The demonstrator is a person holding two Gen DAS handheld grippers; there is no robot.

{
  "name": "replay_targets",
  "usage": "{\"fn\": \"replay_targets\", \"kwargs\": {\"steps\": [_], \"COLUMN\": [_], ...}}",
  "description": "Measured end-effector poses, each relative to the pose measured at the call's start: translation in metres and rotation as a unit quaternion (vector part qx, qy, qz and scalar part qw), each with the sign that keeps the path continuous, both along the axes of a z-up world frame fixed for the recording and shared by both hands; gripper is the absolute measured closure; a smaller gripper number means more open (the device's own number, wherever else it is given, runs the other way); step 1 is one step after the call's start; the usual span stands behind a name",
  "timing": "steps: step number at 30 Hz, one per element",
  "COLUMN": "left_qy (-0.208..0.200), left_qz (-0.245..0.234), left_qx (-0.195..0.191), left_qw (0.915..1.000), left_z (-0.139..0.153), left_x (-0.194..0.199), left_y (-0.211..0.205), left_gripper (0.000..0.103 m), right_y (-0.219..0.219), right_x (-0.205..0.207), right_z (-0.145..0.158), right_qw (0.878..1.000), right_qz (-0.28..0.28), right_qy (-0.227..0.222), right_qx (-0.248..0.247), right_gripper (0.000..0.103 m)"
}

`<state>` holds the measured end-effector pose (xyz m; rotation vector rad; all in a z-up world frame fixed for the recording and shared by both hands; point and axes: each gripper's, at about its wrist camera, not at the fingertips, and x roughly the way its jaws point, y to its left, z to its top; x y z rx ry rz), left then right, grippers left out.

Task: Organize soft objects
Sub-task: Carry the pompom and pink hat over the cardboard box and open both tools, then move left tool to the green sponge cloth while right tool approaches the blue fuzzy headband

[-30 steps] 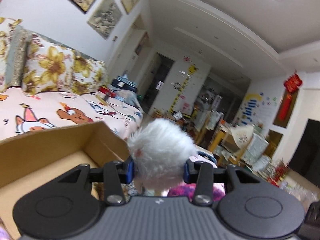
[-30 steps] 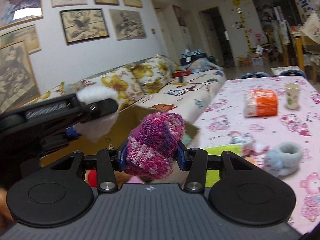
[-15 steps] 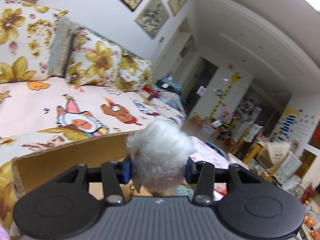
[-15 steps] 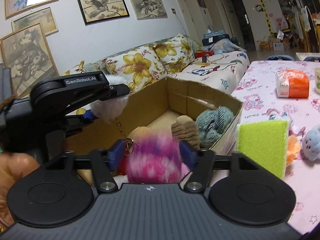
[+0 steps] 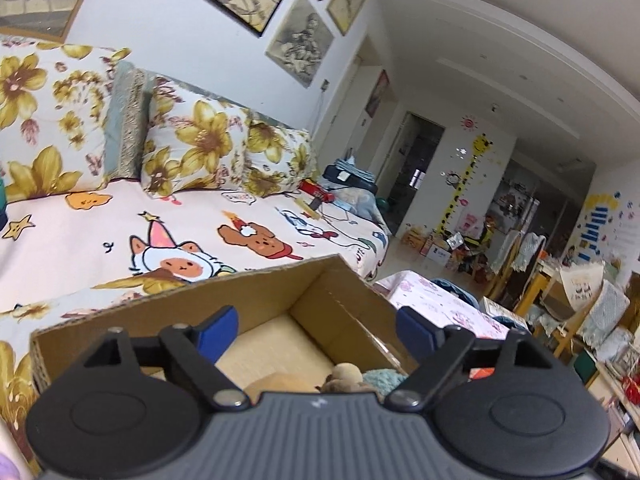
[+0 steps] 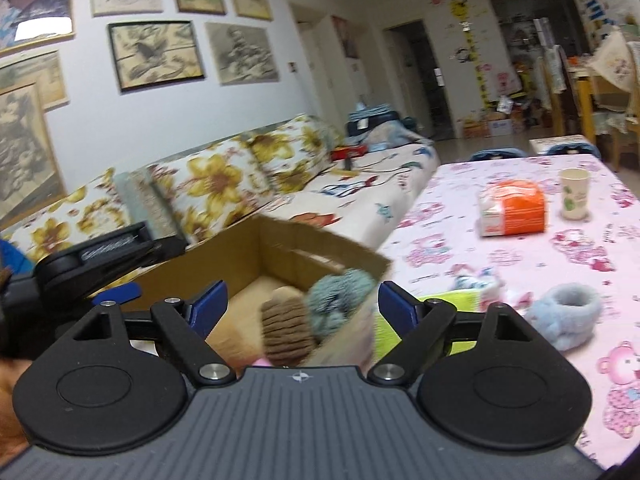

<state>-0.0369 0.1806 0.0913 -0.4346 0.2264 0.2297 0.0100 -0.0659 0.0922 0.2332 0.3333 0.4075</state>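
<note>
Fluffy pale-blue plush ring [image 6: 565,315] at 3 o'clock on desk [image 6: 520,272]: prob. light, squashy, pinch across its rim; left claw [image 5: 316,330] & right claw [image 6: 303,304] both wide, empty.

The cardboard box [image 6: 280,248] is plain brown. Inside lie a ribbed tan knit piece [image 6: 286,330] and a teal fuzzy one [image 6: 340,296]. At two o'clock, the surface [image 6: 500,264] wears a pink cloth printed with cartoon figures, carrying a pale blue fluffy ring [image 6: 564,314] and an orange-and-white pack [image 6: 512,208]. The sofa cushions [image 5: 192,152] show yellow flowers on white.
</note>
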Motion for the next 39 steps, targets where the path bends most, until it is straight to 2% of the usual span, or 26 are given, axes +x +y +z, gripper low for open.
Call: {"fn": "replay_targets", "kwargs": {"steps": [11, 16, 21, 39], "left_qy": [0.005, 0.003, 0.0, 0.004], "left_qz": [-0.029, -0.045, -0.06, -0.101], "left_qx": [0.025, 0.049, 0.073, 0.102], "left_qw": [0.9993, 0.9978, 0.9955, 0.9896], "left_z": [-0.001, -0.001, -0.001, -0.006], "left_x": [0.007, 0.008, 0.009, 0.016], "left_y": [-0.016, -0.031, -0.041, -0.074], "left_gripper": [0.007, 0.001, 0.001, 0.001], "right_y": [-0.007, -0.011, -0.013, -0.032], "right_x": [0.008, 0.007, 0.005, 0.004], "right_z": [-0.008, -0.01, -0.009, -0.013], "right_qw": [0.999, 0.998, 0.997, 0.993], "right_qz": [-0.049, -0.062, -0.077, -0.119], "right_qy": [-0.009, -0.007, -0.016, -0.012], "right_qx": [-0.002, -0.006, -0.016, -0.007], "right_gripper": [0.0, 0.0, 0.0, 0.0]}}
